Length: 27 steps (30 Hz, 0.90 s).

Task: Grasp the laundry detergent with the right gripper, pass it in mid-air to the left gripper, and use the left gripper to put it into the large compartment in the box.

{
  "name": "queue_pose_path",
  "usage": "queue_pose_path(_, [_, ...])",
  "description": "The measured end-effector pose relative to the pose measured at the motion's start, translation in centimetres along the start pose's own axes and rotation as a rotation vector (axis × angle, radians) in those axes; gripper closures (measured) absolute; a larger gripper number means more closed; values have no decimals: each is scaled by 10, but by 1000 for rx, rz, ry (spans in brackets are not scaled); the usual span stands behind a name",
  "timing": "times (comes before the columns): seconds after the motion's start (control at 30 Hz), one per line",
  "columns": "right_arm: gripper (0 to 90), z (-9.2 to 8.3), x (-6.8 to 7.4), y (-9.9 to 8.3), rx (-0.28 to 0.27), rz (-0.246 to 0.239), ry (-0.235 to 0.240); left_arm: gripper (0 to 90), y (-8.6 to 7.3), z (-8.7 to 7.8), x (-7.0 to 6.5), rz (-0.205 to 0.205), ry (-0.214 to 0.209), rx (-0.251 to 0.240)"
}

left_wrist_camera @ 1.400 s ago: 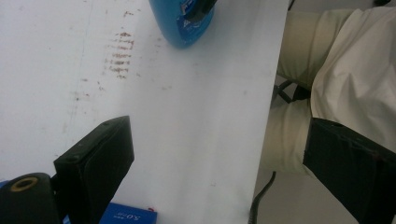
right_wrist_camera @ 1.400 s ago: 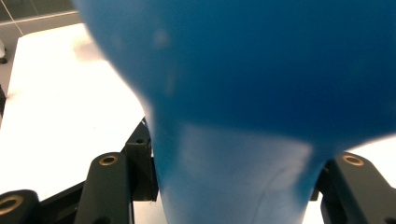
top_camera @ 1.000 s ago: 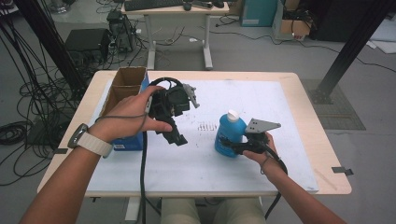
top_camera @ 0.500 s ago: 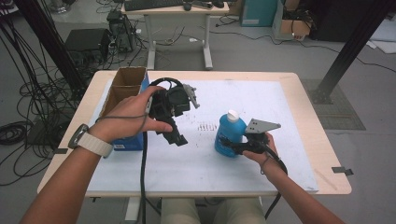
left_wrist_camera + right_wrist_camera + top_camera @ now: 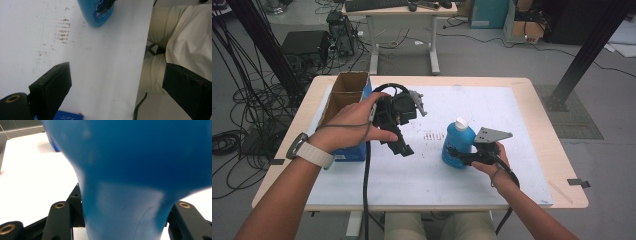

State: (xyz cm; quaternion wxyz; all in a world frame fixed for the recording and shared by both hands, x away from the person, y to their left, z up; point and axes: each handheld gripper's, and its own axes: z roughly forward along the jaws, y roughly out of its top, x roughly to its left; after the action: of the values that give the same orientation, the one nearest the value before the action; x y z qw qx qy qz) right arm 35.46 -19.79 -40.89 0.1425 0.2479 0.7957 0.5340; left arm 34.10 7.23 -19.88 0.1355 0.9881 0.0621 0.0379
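nothing moved, right gripper (image 5: 455, 151) clamped on blue bottle (image 5: 458, 141), left gripper (image 5: 402, 146) wide

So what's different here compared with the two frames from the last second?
Nothing visibly changed. The right tongs stay clamped on the blue bottle, which stands upright on the table; the left tongs hang open and empty beside the cardboard box.

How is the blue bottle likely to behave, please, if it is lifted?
The blue bottle probably stays rigid, as the right hand-held gripper clamps its body without visible denting. Its smooth plastic may slip. Standing upright and tall, it could tip if pushed.
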Motion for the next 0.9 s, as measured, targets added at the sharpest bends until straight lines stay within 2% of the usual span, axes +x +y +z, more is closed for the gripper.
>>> queue_pose_path(0.9, [439,0,0,0,-2,3,3,89,1,1,0,-5,1,6])
